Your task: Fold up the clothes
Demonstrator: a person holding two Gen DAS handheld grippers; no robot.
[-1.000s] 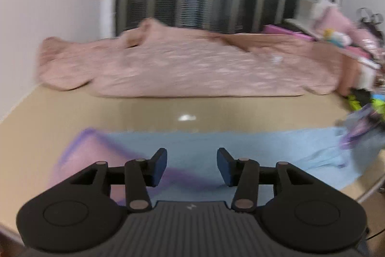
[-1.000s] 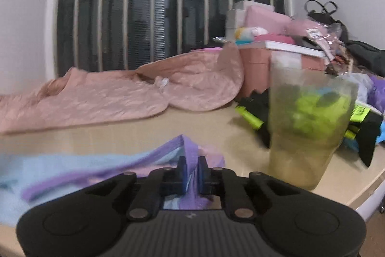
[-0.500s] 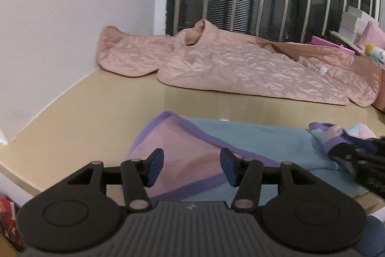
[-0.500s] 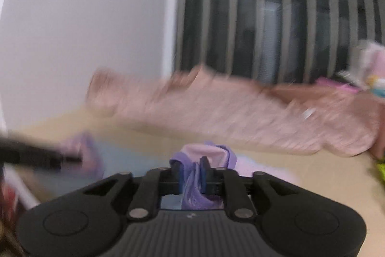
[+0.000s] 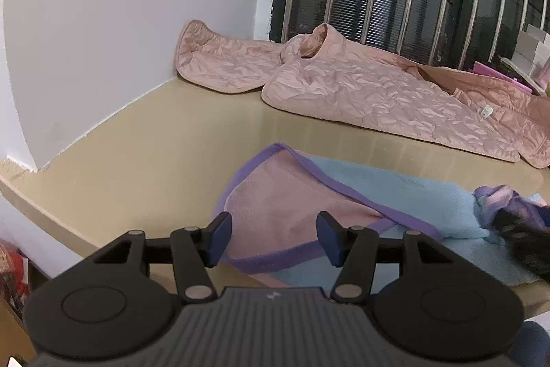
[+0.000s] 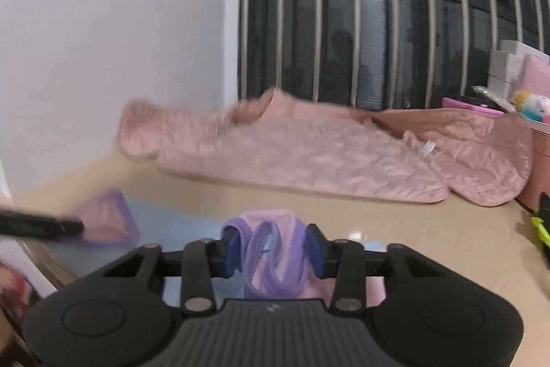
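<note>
Our left tongs (image 5: 271, 238) hang released above the folded-over pink corner of the blue towel (image 5: 395, 195), which lies flat on the table (image 5: 154, 153). Our right tongs (image 6: 271, 250) stand parted, with the towel's bunched purple-edged end (image 6: 271, 250) sitting between their pads; we cannot tell whether they touch it. Beyond lies a pink quilted jacket (image 5: 361, 85) against the barred window (image 6: 378, 16).

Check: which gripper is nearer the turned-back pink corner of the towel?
Left. The left gripper hangs open right over the turned-back pink corner. The right gripper is at the towel's other end, bunched purple trim between its fingers.
</note>
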